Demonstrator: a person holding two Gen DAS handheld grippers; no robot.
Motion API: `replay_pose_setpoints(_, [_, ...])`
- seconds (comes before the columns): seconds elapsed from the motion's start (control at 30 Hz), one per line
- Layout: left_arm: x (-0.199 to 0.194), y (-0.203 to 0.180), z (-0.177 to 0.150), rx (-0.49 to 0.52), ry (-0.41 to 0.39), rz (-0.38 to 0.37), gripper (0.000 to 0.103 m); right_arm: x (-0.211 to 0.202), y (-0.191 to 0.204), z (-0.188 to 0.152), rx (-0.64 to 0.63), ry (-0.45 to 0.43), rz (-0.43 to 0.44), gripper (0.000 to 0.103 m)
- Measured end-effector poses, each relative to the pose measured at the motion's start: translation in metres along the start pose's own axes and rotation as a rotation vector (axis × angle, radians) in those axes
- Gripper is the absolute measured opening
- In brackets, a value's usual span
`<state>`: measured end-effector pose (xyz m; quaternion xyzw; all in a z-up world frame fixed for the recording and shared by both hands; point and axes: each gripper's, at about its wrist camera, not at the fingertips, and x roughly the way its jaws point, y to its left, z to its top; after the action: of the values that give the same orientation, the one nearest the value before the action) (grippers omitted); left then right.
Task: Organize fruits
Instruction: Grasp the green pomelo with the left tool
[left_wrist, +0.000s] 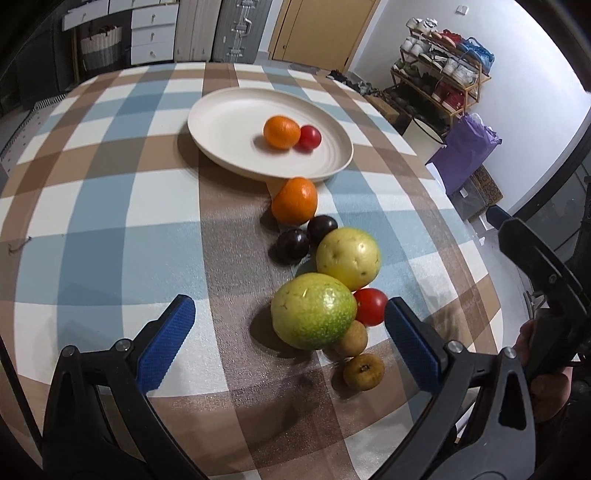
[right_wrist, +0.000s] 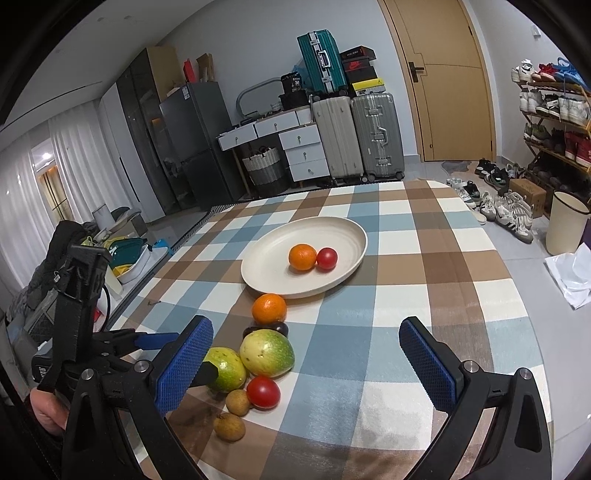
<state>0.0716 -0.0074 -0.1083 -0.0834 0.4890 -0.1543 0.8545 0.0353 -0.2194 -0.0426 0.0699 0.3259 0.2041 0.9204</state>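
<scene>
Fruits lay in line on checked worktop (left_wrist: 110, 206), near of plate (left_wrist: 221, 122); orange (left_wrist: 281, 132) and tomato (left_wrist: 310, 137) already on plate. Left tongs (left_wrist: 288, 317) released, straddling green guava (left_wrist: 313, 311). Right tongs (right_wrist: 306, 363) released, empty. Best: centre guava, clench gently, avoid nudging neighbouring tomato (left_wrist: 370, 306).

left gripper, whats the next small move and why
Probably ease the open left gripper forward and down around the nearest green fruit, which sits between its fingers; only an orange and tomato lie on the plate.
</scene>
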Motion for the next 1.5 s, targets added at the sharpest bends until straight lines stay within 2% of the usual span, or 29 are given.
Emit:
replay_pose_setpoints(0.3, [0.016, 0.006, -0.001, -0.026, 0.04, -0.054, 0.102, 0.006, -0.005, -0.003, 0.012, 0.016, -0.003, 0.103])
replay_pose_setpoints(0.4, [0.017, 0.008, -0.001, -0.034, 0.041, -0.083, 0.096, 0.007, -0.007, -0.004, 0.018, 0.019, -0.002, 0.103])
replay_pose_setpoints(0.5, [0.019, 0.011, -0.001, -0.044, 0.046, -0.119, 0.084, 0.007, -0.008, -0.005, 0.021, 0.02, -0.003, 0.103])
replay_pose_setpoints(0.57, [0.022, 0.012, -0.002, -0.046, 0.057, -0.149, 0.068, 0.007, -0.009, -0.005, 0.023, 0.022, -0.003, 0.103])
replay_pose_setpoints(0.67, [0.026, 0.012, -0.003, -0.045, 0.07, -0.188, 0.051, 0.007, -0.009, -0.005, 0.023, 0.022, -0.003, 0.103])
replay_pose_setpoints(0.9, [0.026, 0.013, -0.005, -0.053, 0.059, -0.203, 0.051, 0.007, -0.009, -0.005, 0.022, 0.022, -0.004, 0.103])
replay_pose_setpoints(1.5, [-0.004, 0.036, -0.003, -0.082, -0.007, -0.204, 0.051, 0.019, -0.003, -0.007, 0.026, 0.058, 0.024, 0.103])
